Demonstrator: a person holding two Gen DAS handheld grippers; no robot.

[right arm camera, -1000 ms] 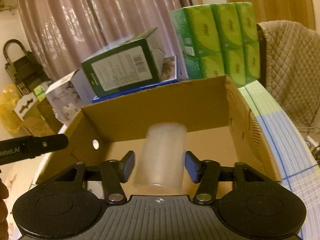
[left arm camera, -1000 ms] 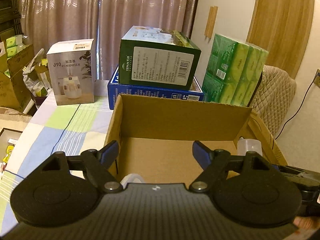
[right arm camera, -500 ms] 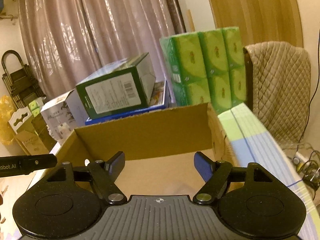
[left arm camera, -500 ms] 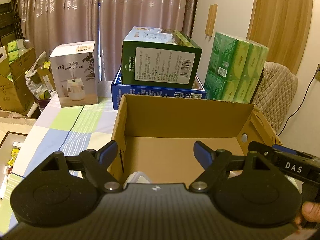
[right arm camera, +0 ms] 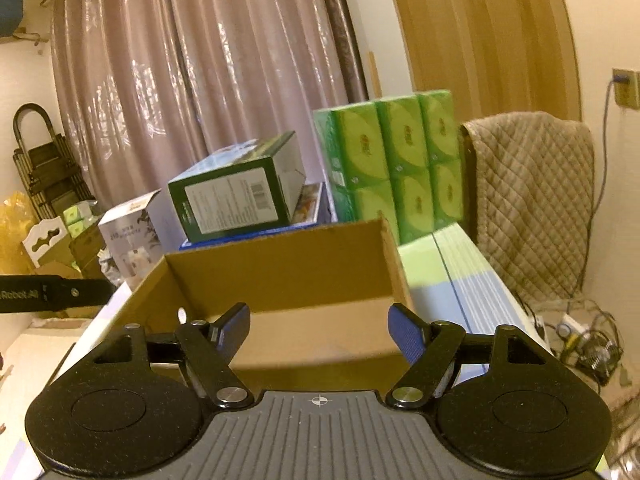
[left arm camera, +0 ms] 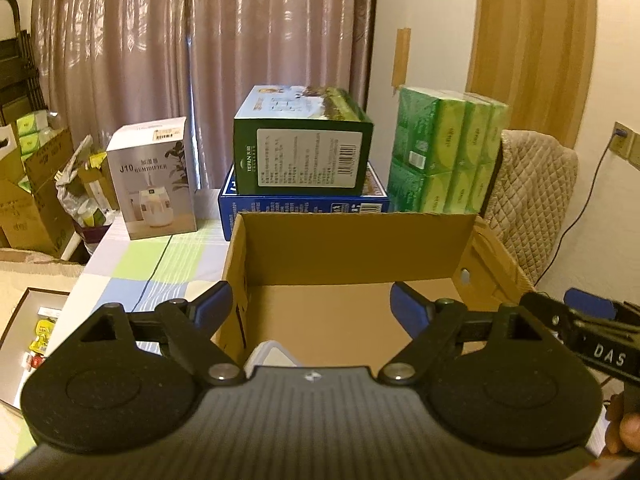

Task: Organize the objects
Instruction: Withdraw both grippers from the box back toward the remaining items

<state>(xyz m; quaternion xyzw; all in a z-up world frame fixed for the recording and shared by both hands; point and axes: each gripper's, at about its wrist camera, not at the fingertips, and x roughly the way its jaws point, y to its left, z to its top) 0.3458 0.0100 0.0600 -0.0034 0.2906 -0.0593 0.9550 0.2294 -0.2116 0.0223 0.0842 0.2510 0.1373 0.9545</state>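
Observation:
An open brown cardboard box (left arm camera: 352, 240) sits on the checked tablecloth, seen too in the right wrist view (right arm camera: 280, 268). My left gripper (left arm camera: 312, 304) is open and empty above the box's near left part. A white translucent container (left arm camera: 272, 354) peeks out in the box just past the left gripper's body. My right gripper (right arm camera: 320, 324) is open and empty, raised above the box's near edge. It also shows at the right in the left wrist view (left arm camera: 588, 328).
Behind the box a green carton (left arm camera: 302, 148) lies on a blue box (left arm camera: 304, 202). A white humidifier box (left arm camera: 152, 184) stands at the left, green tissue packs (left arm camera: 444, 152) at the right. A quilted chair (right arm camera: 532, 200) and floor cables (right arm camera: 580, 340) are right of the table.
My right gripper let go of the translucent cup into the box, opened and lifted up and back. My left gripper also rose slightly.

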